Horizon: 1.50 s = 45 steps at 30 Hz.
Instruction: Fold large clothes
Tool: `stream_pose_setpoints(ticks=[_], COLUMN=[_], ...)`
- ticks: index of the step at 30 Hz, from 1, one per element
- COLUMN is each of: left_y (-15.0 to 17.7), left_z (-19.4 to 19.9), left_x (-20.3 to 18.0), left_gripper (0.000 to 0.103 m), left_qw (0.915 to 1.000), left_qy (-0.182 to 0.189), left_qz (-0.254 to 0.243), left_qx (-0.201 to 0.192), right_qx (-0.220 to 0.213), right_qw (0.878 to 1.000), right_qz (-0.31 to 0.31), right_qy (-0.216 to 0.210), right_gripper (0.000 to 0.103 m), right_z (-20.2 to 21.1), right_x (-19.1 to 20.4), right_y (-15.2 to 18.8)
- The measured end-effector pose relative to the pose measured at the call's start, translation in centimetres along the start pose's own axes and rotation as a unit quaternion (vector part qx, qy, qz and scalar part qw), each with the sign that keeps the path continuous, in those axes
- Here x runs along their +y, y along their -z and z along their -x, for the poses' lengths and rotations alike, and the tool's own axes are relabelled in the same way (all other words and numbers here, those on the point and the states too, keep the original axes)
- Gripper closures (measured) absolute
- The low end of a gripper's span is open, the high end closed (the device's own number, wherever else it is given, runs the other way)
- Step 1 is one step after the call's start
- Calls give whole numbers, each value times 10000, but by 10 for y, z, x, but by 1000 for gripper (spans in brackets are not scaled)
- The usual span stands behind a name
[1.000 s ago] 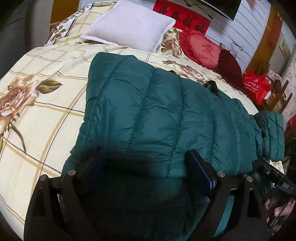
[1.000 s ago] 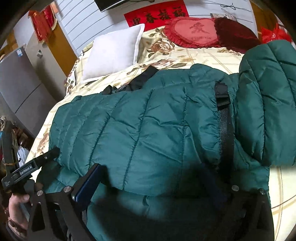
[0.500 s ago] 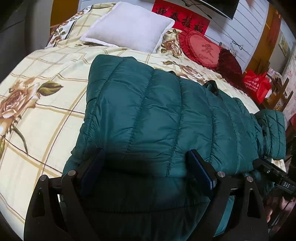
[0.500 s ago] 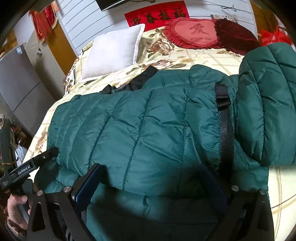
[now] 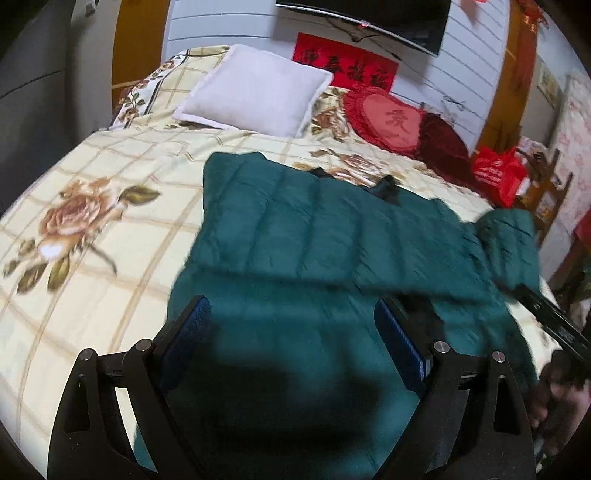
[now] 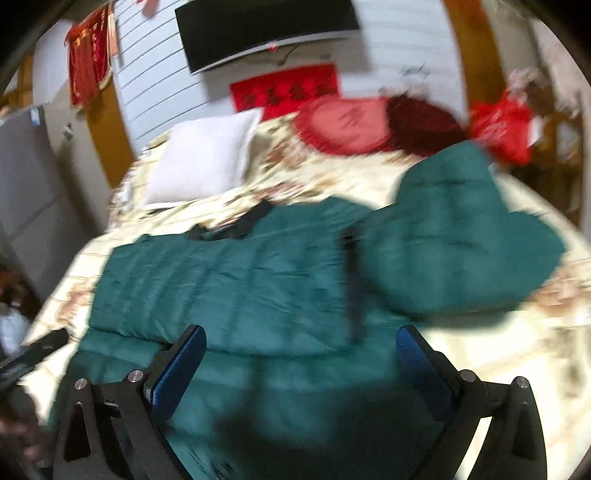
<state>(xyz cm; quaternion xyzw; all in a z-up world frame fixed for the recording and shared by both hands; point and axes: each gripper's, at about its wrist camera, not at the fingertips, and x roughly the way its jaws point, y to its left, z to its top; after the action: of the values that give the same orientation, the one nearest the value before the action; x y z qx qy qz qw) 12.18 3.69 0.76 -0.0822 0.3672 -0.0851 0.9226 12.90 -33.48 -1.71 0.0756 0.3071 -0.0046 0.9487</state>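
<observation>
pulled back and up from the jacket [image 5: 303, 229] since half a second ago, both views now blurred and showing more of the bed [image 5: 96, 206] and wall. released: folded top layer lies flat across the jacket's far half, its near edge clear of the fingers. left gripper [image 5: 291, 325] spread wide, nothing between the blue pads [image 5: 400, 343]; right gripper [image 6: 301, 354] likewise spread, empty, above the jacket's near edge. green quilted jacket across the middle of the bed, puffy sleeve [image 6: 458, 236] folded over at right, black strap [image 6: 352, 280] running near to far. floral checked sheet under it. far off: white square pillow [image 5: 258, 96], red heart cushion [image 5: 388, 118], red bag [image 5: 496, 173] at far right, dark screen [image 6: 266, 29] on the slatted wall.
</observation>
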Motion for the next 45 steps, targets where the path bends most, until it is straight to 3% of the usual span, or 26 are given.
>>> stream_pose_setpoints(ticks=[3,5,9,16,19,24,30,32,34,36,41,45], left_y=[26,40,41,39,37,38,42,43,43,43,40,37], left_z=[18,17,1,-11,-14,-20,-28,-29,-30,-29,-23,-17], left_x=[-4,-7,-14,-14,-13,-13,-19,-19,-19,-18,-12,-8], left_gripper=[13,13,13,13,13,13,13,13,13,13,13,13], left_qw=[9999,9999,9989,9980,9980,9974,9963,9961,9959,9961,9967,9966], left_qy=[105,-99,-349,-423,-425,-445,-549,-579,-595,-604,-620,-687], left_qz=[103,23,-40,9,26,6,-154,-165,-169,-146,12,85], left_qx=[47,108,305,464,476,562,640,646,656,630,532,452], right_qx=[-144,-81,-11,506,581,577,695,709,784,717,475,352], right_qw=[9990,9982,9914,9676,9664,9743,9790,9819,9844,9860,9819,9651], right_qz=[-75,-254,-746,-1754,-1825,-1962,-1653,-1548,-1351,-1183,-993,-1066], right_qy=[405,545,1072,1743,1717,942,965,827,809,935,1545,2366], right_gripper=[1,1,1,3,5,10,16,31,65,79,81,82], right_z=[26,35,48,21,-1,-49,-88,-97,-100,-94,-53,6], right_x=[-22,-50,-134,-292,-327,-352,-350,-346,-339,-330,-320,-327], right_y=[4,5,-3,-32,-42,-57,-67,-71,-71,-71,-76,-87])
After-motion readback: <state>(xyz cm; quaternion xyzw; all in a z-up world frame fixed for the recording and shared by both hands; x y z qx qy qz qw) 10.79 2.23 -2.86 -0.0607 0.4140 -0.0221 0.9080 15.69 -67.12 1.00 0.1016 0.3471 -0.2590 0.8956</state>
